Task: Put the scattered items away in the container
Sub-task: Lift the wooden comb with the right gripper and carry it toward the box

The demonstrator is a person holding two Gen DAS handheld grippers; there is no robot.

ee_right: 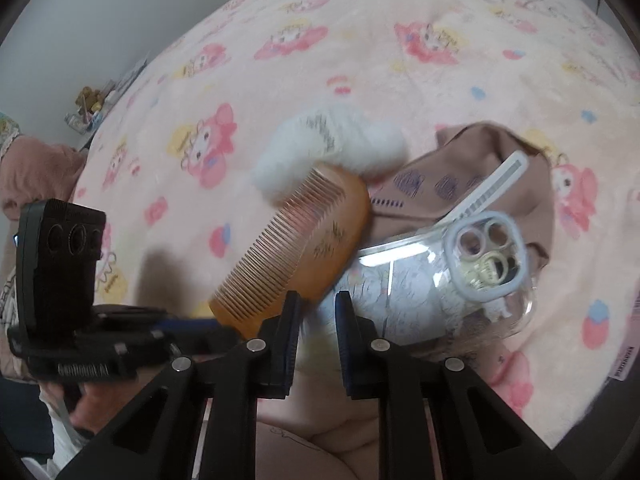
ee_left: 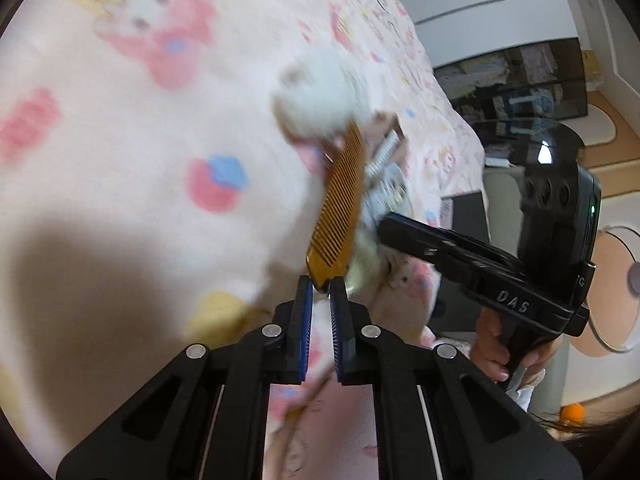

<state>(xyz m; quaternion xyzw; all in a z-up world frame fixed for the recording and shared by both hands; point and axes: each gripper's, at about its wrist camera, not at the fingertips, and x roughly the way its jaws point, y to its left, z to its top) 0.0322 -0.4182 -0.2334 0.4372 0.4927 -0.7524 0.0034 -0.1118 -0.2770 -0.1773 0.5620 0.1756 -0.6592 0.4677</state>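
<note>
My left gripper (ee_left: pixel 321 280) is shut on the end of an orange-brown comb (ee_left: pixel 340 204) and holds it above the pink cartoon blanket. The comb (ee_right: pixel 296 244) also shows in the right wrist view, tilted, held from the left by the left gripper (ee_right: pixel 216 322). My right gripper (ee_right: pixel 318 296) is open and empty, just below the comb and in front of a clear container (ee_right: pixel 432 296). The container holds a phone case (ee_right: pixel 486 256) with hair rings. A white comb (ee_right: pixel 486 186) lies on a brown pouch (ee_right: pixel 448 168). A white fluffy item (ee_right: pixel 332 144) lies behind the orange comb.
The pink patterned blanket (ee_right: pixel 360 60) covers the bed. In the left wrist view the right gripper (ee_left: pixel 500 276) sits at the bed's right edge, with dark shelves (ee_left: pixel 520 80) and a white wall behind. Small toys (ee_right: pixel 92 108) stand at far left.
</note>
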